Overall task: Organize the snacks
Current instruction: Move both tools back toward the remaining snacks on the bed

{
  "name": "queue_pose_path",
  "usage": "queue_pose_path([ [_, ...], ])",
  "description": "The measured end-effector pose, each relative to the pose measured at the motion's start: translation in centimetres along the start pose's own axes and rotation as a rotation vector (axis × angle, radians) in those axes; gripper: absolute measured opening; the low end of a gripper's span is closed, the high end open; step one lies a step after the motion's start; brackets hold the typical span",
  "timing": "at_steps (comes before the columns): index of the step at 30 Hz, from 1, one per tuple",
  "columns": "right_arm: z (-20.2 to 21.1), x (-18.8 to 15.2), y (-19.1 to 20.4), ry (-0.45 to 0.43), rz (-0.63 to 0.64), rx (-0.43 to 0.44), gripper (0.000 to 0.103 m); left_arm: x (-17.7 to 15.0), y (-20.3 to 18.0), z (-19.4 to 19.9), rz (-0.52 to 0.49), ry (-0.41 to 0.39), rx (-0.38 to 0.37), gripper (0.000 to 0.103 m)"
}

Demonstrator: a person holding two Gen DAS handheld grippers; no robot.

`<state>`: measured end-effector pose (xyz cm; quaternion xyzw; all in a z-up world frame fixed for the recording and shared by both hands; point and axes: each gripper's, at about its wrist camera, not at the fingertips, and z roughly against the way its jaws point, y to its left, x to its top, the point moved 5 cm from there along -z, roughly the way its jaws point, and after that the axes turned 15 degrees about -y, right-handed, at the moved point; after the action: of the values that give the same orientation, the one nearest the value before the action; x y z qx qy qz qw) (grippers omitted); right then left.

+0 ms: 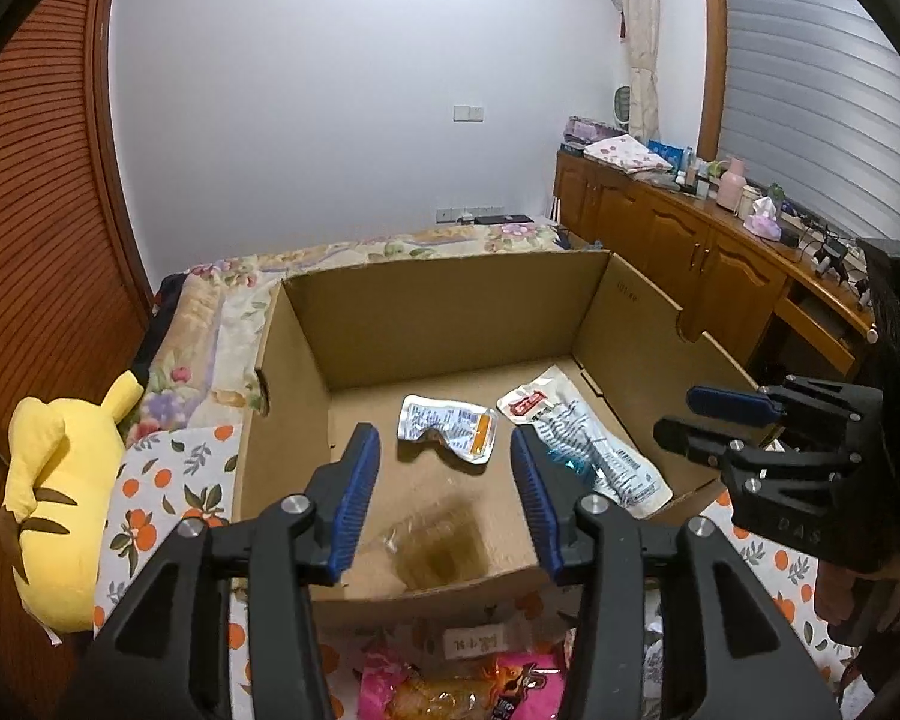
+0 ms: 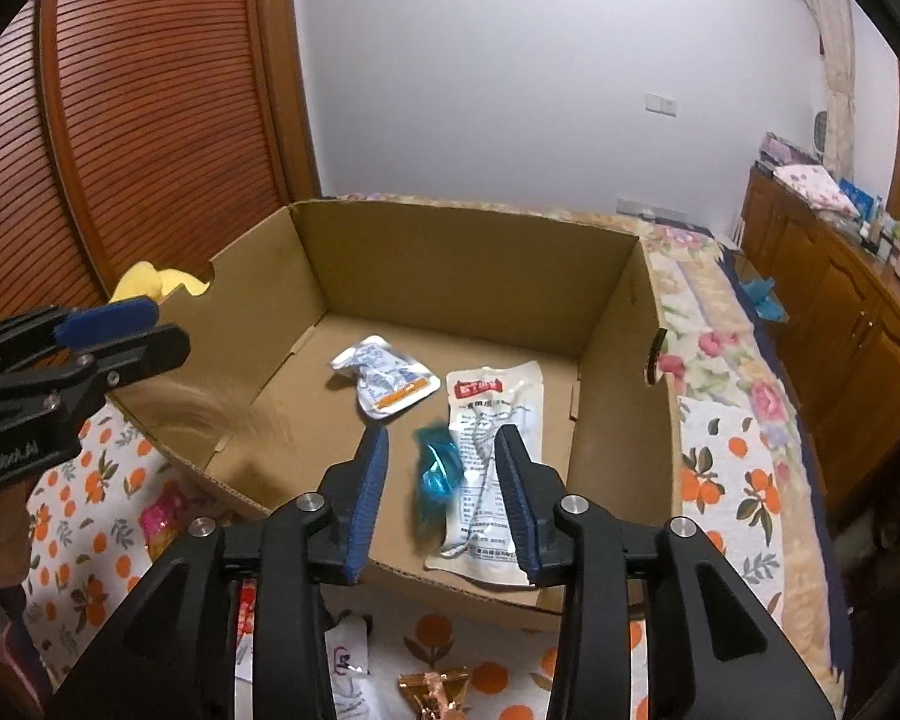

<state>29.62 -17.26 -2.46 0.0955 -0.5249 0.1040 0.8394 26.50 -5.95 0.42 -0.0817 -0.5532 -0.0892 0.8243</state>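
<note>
Below both claws sits the box on the bed. The left claw and right claw are apart and hold nothing. A blurry brown snack and a blue one drop in. Two white packs lie ahead inside. More snacks wait behind, outside.

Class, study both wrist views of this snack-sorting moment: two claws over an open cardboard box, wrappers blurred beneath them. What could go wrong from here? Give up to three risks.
1. The blurred blue wrapper appears to be in mid-fall near the box's low front wall; it might bounce out.
2. The clear brownish packet is also blurred near that edge.
3. The left claw and right claw hang close together and may collide.
</note>
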Motion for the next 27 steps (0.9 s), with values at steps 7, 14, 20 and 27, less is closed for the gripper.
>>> queue_pose_path([
  [7, 2.1, 0.0, 0.7, -0.019, 0.013, 0.024, 0.044, -0.2, -0.7, 2.1, -0.019, -0.027, -0.034, 0.057],
  [14, 7.0, -1.1, 1.4, -0.062, 0.036, 0.056, 0.055, -1.6, -1.4, 4.5, -0.018, -0.036, -0.085, 0.072],
  [20, 9.7, -3.7, 1.4, -0.044, 0.05, 0.065, 0.058, -4.2, -1.9, 6.3, -0.025, -0.022, -0.097, 0.072],
  [27, 12.1, -8.7, 0.8, 0.005, 0.018, 0.061, 0.061, -8.3, -2.2, 7.3, -0.014, 0.007, -0.097, 0.072],
])
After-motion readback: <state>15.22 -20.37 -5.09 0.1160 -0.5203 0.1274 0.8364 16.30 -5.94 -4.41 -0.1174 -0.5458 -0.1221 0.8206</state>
